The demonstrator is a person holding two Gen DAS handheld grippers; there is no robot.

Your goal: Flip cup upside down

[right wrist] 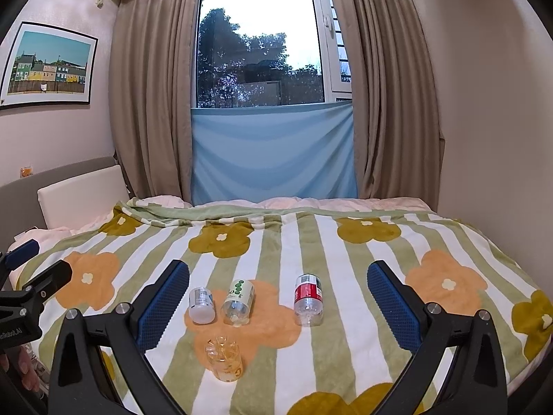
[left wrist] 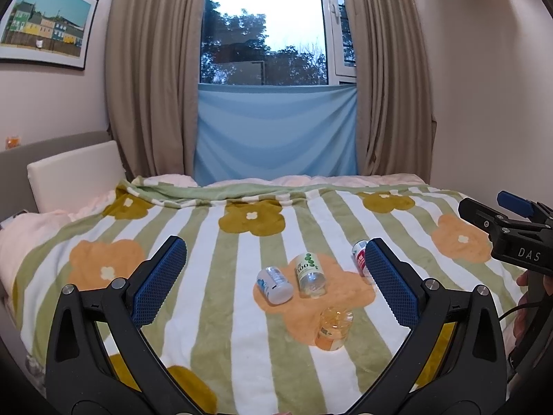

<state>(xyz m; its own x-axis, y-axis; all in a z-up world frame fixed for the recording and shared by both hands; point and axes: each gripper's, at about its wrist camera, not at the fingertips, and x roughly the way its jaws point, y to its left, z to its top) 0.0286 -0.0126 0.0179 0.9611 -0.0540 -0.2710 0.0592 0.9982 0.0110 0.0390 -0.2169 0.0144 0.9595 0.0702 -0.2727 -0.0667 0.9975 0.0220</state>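
Four small cups stand upright on a flowered, striped blanket (left wrist: 242,328) on a bed. The nearest is a clear orange cup (left wrist: 333,328), also in the right wrist view (right wrist: 224,358). Behind it are a white-and-blue cup (left wrist: 274,284) (right wrist: 201,305), a green-labelled clear cup (left wrist: 311,275) (right wrist: 238,302) and a red-labelled clear cup (left wrist: 360,257) (right wrist: 308,299). My left gripper (left wrist: 276,283) is open and empty above the blanket, short of the cups. My right gripper (right wrist: 278,299) is open and empty, also short of them. Each gripper shows at the other view's edge.
The blanket (right wrist: 380,346) covers the bed up to a wall on the right. A white headboard cushion (left wrist: 74,174) stands at the left. Curtains and a window with a blue cloth (left wrist: 276,131) are behind the bed.
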